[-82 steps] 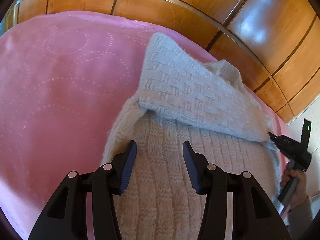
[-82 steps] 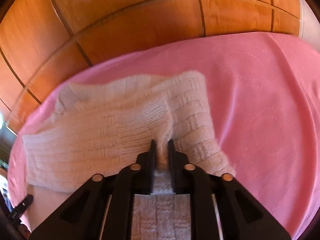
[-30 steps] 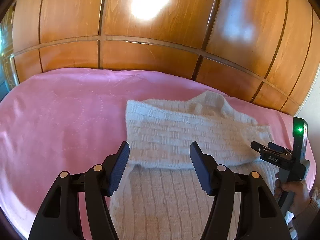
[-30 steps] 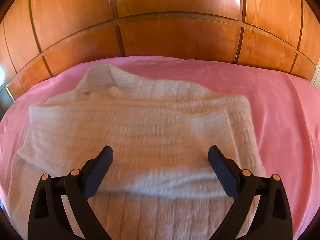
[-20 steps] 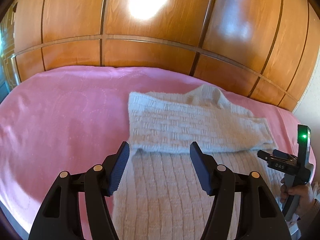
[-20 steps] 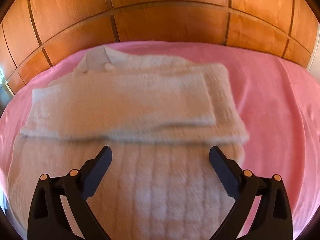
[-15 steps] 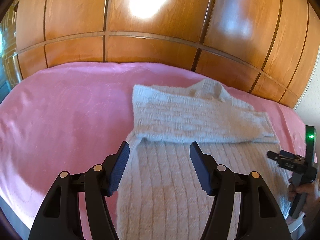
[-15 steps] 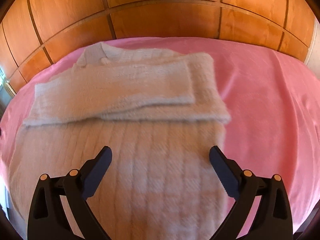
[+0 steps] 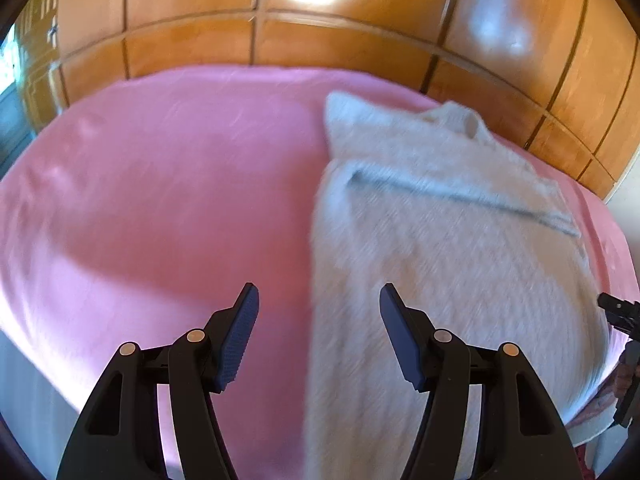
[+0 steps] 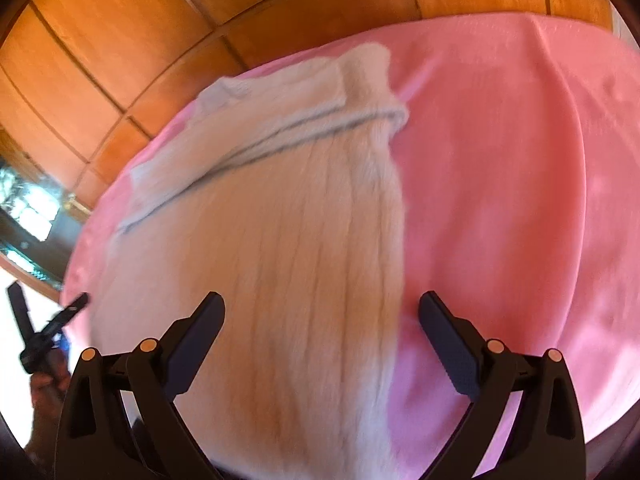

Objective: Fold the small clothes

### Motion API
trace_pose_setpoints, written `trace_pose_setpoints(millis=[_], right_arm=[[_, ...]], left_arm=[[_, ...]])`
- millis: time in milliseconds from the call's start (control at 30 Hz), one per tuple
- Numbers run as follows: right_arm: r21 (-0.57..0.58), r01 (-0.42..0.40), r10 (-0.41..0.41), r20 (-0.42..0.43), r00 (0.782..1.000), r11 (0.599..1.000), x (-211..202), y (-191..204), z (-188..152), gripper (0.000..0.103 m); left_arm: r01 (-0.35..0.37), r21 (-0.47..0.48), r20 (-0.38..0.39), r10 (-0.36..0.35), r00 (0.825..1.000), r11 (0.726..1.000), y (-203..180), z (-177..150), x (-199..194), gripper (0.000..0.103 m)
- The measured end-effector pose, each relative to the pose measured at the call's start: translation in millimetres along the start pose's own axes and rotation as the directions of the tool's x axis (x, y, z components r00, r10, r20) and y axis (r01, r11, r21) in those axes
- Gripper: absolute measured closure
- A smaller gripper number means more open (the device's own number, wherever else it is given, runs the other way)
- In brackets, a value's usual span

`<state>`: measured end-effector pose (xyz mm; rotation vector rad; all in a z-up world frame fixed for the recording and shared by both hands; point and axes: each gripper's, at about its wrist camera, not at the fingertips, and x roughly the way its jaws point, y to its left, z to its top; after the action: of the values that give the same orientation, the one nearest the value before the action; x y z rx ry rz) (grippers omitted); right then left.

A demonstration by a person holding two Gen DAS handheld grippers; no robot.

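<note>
A cream knitted sweater [image 9: 440, 248] lies flat on the pink bedspread [image 9: 160, 208], its sleeves folded across the chest near the collar. It also shows in the right wrist view [image 10: 280, 248]. My left gripper [image 9: 319, 332] is open and empty, hovering over the sweater's left edge near its hem. My right gripper [image 10: 322, 340] is open wide and empty, over the sweater's right edge near the hem. Both views are motion-blurred.
A wooden panelled headboard [image 9: 340, 40] runs along the far side of the bed. The bed's front edge is close below both grippers. The other hand-held gripper shows at the right edge of the left view [image 9: 624, 320] and at the left edge of the right view [image 10: 44, 328].
The right gripper let go of the folded sleeve and opened wide. Both grippers drew back toward the hem and apart, the left to the sweater's left edge, the right to its right edge.
</note>
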<state>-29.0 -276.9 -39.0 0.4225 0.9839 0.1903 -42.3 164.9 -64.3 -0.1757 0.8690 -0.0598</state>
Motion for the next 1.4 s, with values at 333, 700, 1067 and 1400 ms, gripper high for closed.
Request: trace_pose_setpoints(millis=[333,700,1067,1400], right_arm=[[0.035,-0.131,0.134,-0.122,0.983,0.991,-17,5,-62,0.048],[-0.022,-0.277,0.271,-0.145,0.951,0.961,-38,34,-51,0.089],[0.1,-0.291,0.285,0.076,0.956,0.951,-17,18,51,0.089],[0.249,-0.229,0.194,0.159,0.968,0.941,10,-19,107,0.036]], left_arm=[[0.291,-0.104,-0.161,-0.305,0.939,0.951,8,-74,-16,0.042],[0.499,-0.057,-0.164,-0.501,0.85,0.865,1,-53,-50,0.097],[0.546,-0.174,-0.034,-0.559,0.829,0.82,-10,56,-9,0.097],[0.363,-0.402,-0.006,-0.399,0.917,0.841,27,123,64,0.049]])
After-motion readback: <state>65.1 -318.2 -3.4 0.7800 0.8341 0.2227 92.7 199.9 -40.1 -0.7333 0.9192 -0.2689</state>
